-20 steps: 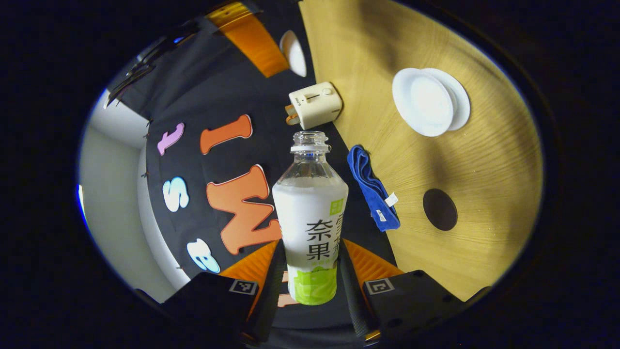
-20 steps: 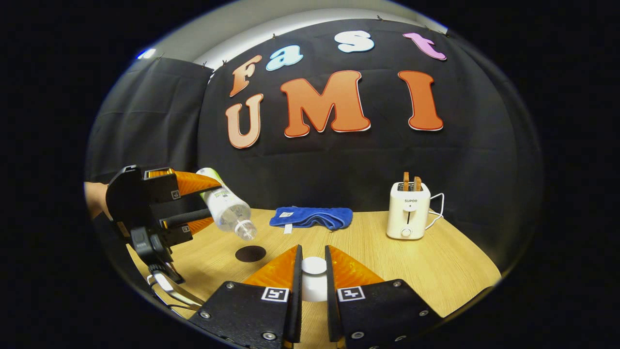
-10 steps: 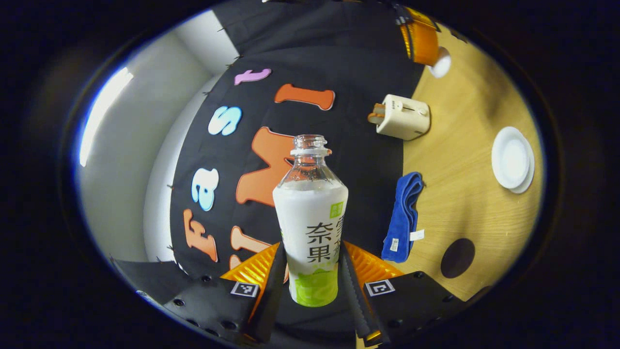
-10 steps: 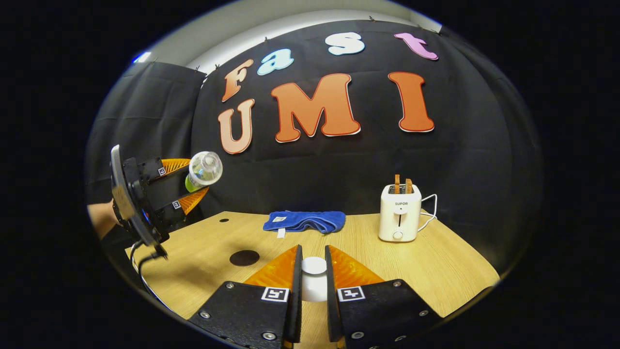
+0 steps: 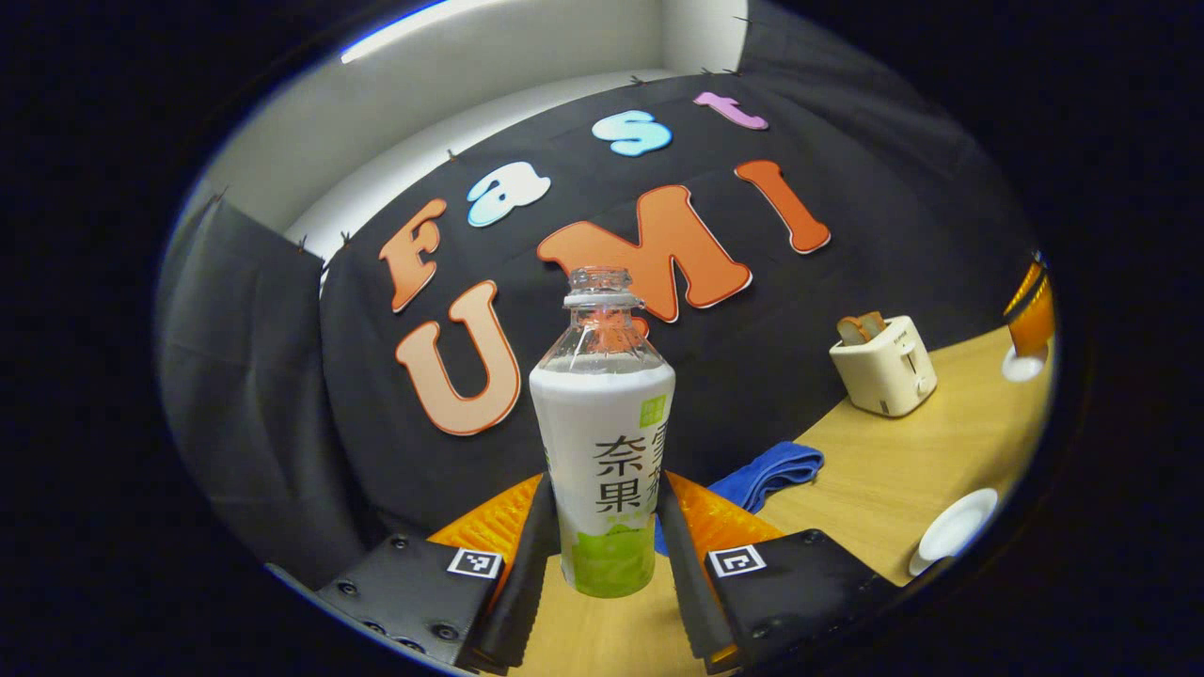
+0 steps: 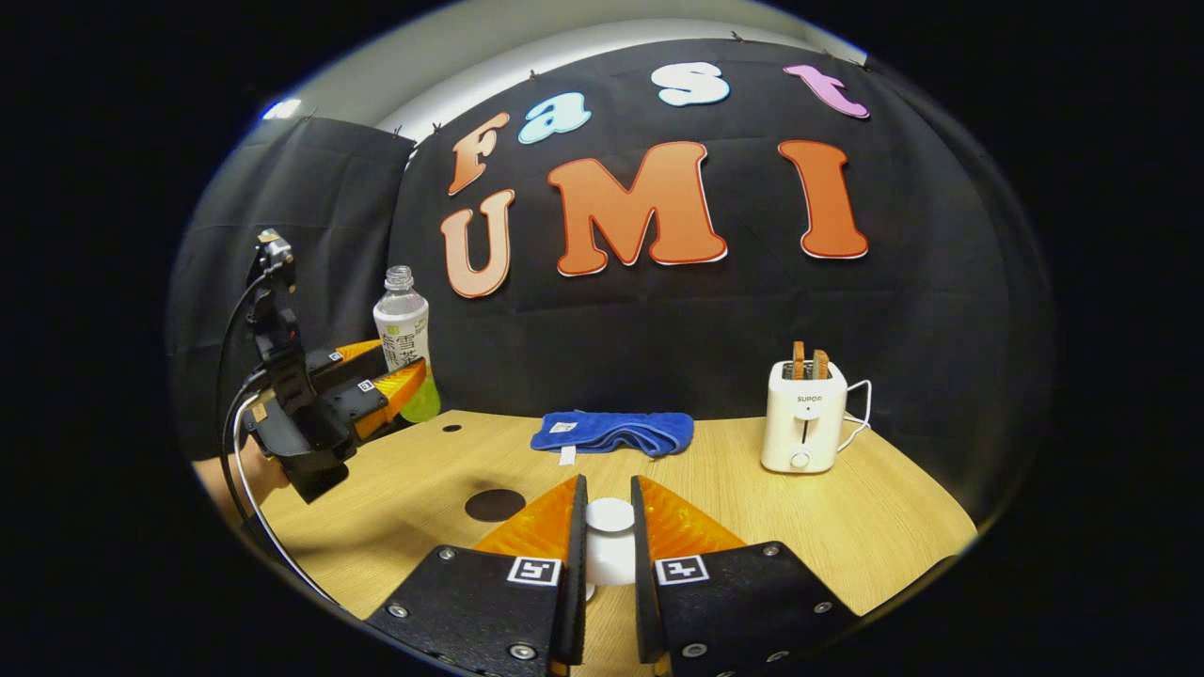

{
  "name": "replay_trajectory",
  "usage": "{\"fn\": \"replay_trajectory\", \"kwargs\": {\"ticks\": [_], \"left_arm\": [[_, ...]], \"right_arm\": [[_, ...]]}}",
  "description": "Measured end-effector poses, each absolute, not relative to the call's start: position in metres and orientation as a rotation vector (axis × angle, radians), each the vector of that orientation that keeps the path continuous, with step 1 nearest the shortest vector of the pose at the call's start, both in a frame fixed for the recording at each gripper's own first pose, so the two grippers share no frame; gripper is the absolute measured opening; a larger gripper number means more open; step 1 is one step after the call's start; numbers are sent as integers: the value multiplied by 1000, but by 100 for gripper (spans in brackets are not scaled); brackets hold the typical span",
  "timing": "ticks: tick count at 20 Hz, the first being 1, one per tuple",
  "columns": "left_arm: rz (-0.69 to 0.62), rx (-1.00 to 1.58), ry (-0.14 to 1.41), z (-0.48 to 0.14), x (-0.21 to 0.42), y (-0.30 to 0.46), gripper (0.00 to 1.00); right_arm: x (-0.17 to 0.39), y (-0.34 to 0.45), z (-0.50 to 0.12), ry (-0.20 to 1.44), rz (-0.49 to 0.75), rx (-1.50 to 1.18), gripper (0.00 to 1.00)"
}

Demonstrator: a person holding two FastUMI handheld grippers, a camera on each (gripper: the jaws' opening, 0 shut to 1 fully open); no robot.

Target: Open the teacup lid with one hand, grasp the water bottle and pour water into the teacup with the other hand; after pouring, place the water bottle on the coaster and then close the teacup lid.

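In the left gripper view, the left gripper (image 5: 602, 527) was clamped on the uncapped water bottle (image 5: 602, 451), upright between its jaws; the teacup (image 5: 955, 531) sat well right of them. In the right gripper view, the right gripper (image 6: 607, 550) was clamped on the teacup lid (image 6: 609, 541), with the coaster (image 6: 496, 505) just left of the jaws.

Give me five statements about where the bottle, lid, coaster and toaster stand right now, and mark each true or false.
1. The left gripper holds the water bottle upright. True.
2. The water bottle wears a cap. False: its mouth is open.
3. The right gripper is shut on the teacup lid. True.
4. The water bottle stands on the coaster. False: it is held above the table, coaster bare.
5. The toaster lies on its side. False: it stands upright.
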State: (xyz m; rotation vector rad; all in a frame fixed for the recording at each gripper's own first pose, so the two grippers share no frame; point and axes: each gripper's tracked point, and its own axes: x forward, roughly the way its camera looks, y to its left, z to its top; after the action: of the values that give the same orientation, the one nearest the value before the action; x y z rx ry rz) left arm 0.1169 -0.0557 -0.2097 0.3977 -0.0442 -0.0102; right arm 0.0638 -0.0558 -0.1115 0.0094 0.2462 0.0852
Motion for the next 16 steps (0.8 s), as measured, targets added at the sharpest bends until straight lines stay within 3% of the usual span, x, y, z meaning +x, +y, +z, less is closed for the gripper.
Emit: {"fn": "replay_trajectory", "kwargs": {"ticks": [16], "left_arm": [[-128,-56,251,-349,149,-78,65]], "right_arm": [[97,-26,-166,341,174,-22,22]]}}
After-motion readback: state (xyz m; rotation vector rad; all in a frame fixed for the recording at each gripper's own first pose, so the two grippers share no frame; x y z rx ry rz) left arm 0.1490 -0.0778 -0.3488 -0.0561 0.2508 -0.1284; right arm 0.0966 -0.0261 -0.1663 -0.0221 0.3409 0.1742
